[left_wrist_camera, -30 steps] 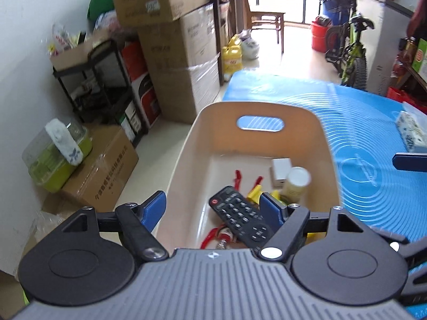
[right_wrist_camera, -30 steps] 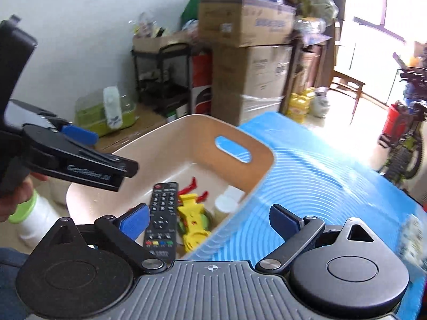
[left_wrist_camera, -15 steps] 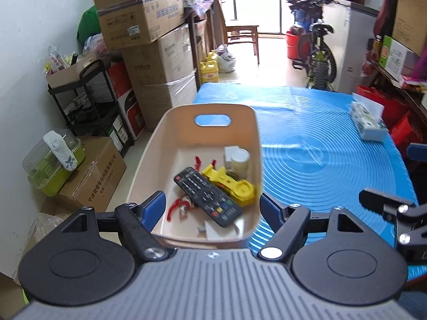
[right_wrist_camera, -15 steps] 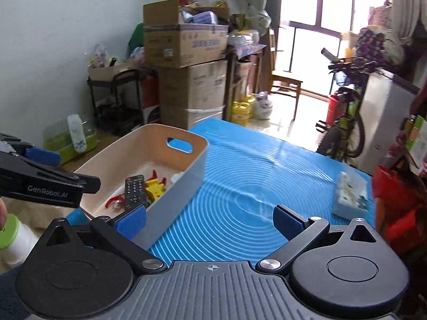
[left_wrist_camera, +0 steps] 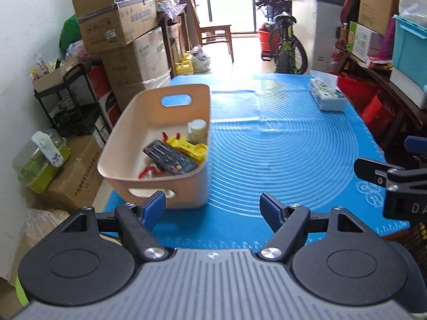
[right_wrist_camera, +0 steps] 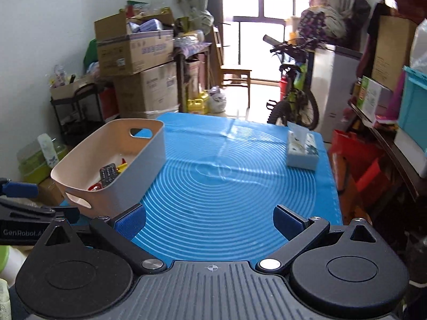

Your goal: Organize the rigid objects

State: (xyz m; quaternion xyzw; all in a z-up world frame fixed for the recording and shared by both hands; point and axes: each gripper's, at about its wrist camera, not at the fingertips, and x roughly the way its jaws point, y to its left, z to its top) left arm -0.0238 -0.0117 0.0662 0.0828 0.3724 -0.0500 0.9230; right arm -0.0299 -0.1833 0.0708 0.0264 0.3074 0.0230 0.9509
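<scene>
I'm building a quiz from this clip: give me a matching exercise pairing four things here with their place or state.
Things:
1. remote control
2. tissue box
3. beige bin
4. left gripper

Places or states:
A. far right side of the blue mat
B. open, holding nothing
C. lying inside the bin
D. standing at the mat's left edge

Pairs: 1-C, 2-A, 3-D, 4-B

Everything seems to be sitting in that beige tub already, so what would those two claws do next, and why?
Probably just ease both away from the table. The left gripper and right gripper are open and empty, the remote and yellow toy lie in the basket, and only a tissue pack remains on the mat.
</scene>
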